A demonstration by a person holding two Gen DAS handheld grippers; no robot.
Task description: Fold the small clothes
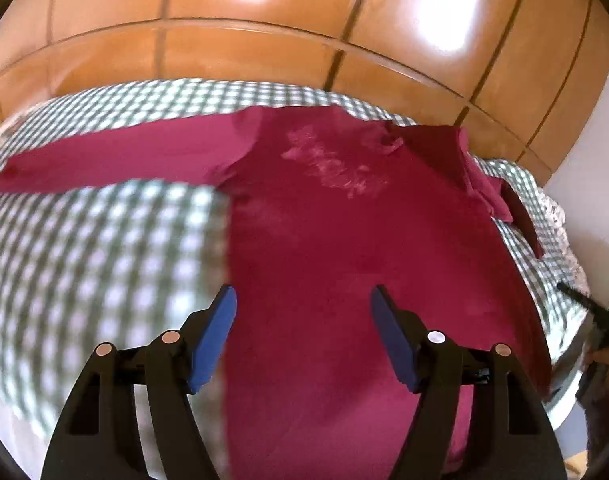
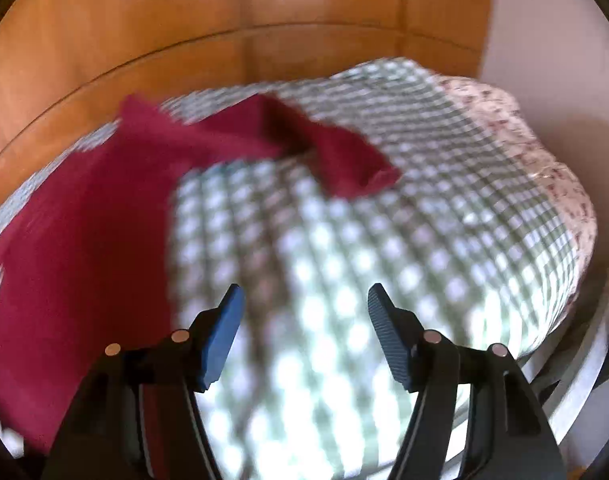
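Observation:
A small crimson long-sleeved shirt lies flat on a green-and-white checked cloth. One sleeve stretches out to the left; the other sleeve is crumpled at the right. A pale print sits on its chest. My left gripper hovers open above the shirt's lower body, nothing between its blue pads. In the right wrist view the shirt lies at the left with its rumpled sleeve reaching right. My right gripper is open over the bare checked cloth, right of the shirt.
Orange-brown wooden panelling rises behind the checked surface. A speckled white cover shows at the right edge, with a pale wall beyond. In the left wrist view the other gripper and a hand appear at the far right.

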